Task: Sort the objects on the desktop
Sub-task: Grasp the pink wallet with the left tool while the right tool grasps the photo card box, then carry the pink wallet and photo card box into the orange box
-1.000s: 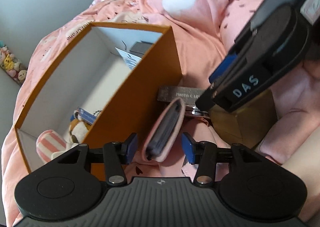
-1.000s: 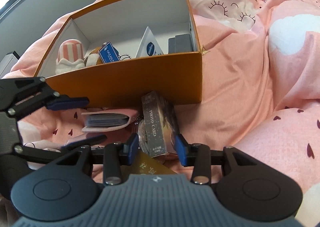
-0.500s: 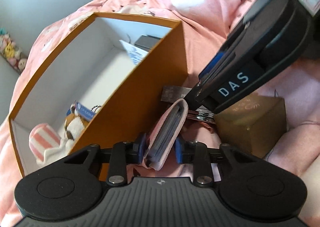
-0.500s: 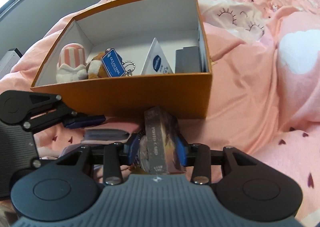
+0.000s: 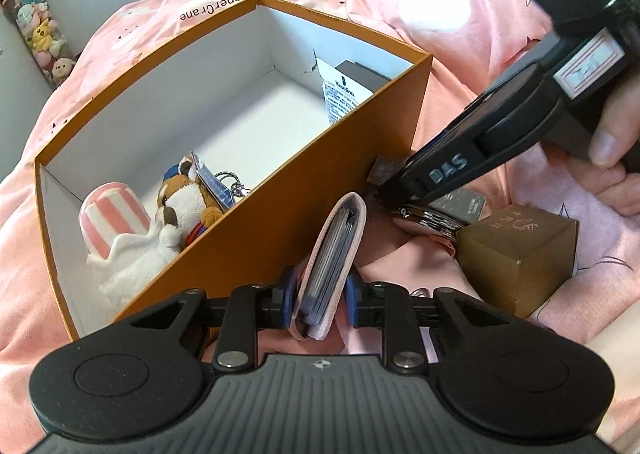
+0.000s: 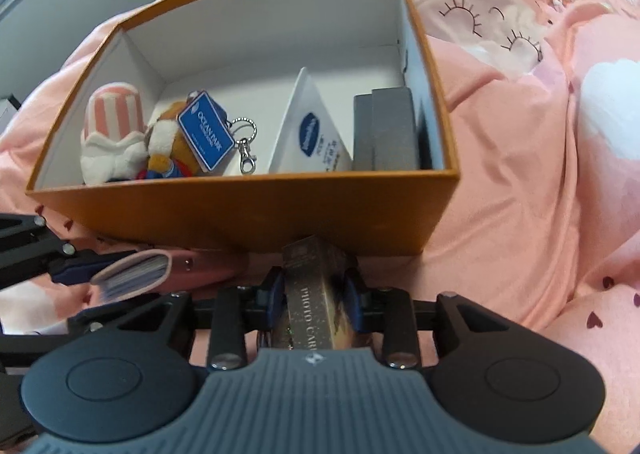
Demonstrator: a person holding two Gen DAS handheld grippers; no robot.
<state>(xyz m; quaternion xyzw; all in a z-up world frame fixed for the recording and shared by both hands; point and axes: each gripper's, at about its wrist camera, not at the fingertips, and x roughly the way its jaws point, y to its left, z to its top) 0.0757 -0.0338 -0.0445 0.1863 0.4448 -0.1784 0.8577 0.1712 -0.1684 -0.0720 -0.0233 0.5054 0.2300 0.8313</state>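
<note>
Our left tongs point(image 5: 318, 296) are closing with the pink card wallet point(image 5: 334, 254) standing on edge between the blue pads, which already press its two sides. Our right tongs point(image 6: 314, 296) are closing as well, their pads pinching the dark photo card box point(image 6: 314, 294) by its long sides. Both things sit low on the pink bed cover point(image 6: 540, 158), just in front of the near wall of the orange box point(image 6: 248, 210); from the right wrist view the wallet lies to the left of the photo card box, with the left tongs' fingers around it. In the left wrist view a hand point(image 5: 612, 158) grips the right tool's handle, and under its tip we see a stack of silver rings point(image 5: 430, 216) beside a small gold cube box point(image 5: 520, 254). Inside the orange box a pink-striped plush point(image 6: 114, 130) and a brown and white plush toy point(image 6: 166, 150) with a blue tag point(image 6: 206, 136) and keyring clip lie at the left end, a white tube point(image 6: 310, 134) leans near the middle, and a dark grey case point(image 6: 386, 130) stands against the right wall.
</note>
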